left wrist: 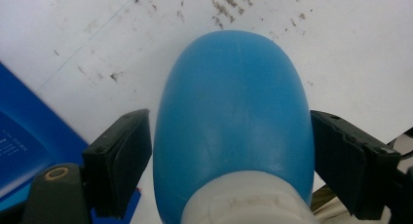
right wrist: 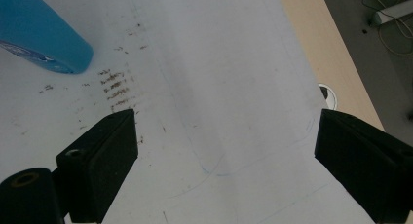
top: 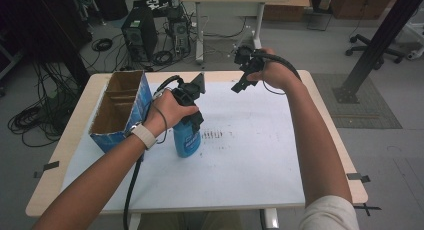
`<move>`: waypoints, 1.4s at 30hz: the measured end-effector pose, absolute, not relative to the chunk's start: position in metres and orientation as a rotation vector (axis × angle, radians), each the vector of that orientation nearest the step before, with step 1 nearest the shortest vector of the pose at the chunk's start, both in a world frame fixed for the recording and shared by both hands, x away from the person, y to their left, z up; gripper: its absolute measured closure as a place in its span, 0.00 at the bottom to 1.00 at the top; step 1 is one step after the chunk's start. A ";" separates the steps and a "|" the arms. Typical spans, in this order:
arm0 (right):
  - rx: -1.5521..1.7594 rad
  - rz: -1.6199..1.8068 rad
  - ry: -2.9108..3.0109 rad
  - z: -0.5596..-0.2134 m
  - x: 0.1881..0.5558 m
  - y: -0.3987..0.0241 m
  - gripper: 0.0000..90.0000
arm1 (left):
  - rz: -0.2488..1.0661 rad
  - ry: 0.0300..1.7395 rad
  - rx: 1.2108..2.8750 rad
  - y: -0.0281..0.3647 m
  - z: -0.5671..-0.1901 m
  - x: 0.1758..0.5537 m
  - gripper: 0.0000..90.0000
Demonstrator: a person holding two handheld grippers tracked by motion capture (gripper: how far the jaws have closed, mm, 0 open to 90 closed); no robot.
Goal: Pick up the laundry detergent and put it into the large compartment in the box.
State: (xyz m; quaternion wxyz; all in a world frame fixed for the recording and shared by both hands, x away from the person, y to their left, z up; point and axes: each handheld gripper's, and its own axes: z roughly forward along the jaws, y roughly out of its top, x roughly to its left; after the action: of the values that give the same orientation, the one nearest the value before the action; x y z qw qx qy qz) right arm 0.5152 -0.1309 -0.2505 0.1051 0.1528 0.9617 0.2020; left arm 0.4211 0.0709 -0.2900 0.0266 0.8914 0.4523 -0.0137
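Observation:
A blue plastic bottle (top: 186,140) with a white neck stands upright on the white sheet, left of the table's middle. My left gripper (top: 190,124) comes down over it from above. In the left gripper view both black pads (left wrist: 127,156) lie against the sides of the bottle (left wrist: 234,102), one on each side, just above its white neck. My right gripper (top: 242,79) hangs in the air over the far right part of the table. Its jaws stand wide open over bare sheet in the right gripper view (right wrist: 226,131), where the bottle's base (right wrist: 44,34) sits in the top left corner.
An open cardboard box (top: 117,110) with blue printed sides stands at the table's left, close beside the bottle; its blue wall (left wrist: 24,136) is near my left jaw. Brown smudges (top: 212,135) mark the white sheet (top: 250,160). The wooden table edge (right wrist: 316,48) runs along the right.

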 end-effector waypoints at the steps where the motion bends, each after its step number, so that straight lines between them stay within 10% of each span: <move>1: 0.452 0.600 2.833 -0.251 0.515 -0.131 0.10 | -0.038 1.404 2.749 0.071 -0.290 0.422 0.21; 42: 0.451 0.595 2.833 -0.250 0.513 -0.132 0.10 | -0.011 1.435 2.715 0.071 -0.287 0.422 0.41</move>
State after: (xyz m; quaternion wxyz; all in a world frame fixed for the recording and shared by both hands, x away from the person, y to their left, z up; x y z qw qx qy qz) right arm 0.5133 -0.1325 -0.2497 0.1058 0.1532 0.9615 0.2020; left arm 0.4216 0.0714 -0.2869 0.0353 0.8836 0.4670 -0.0036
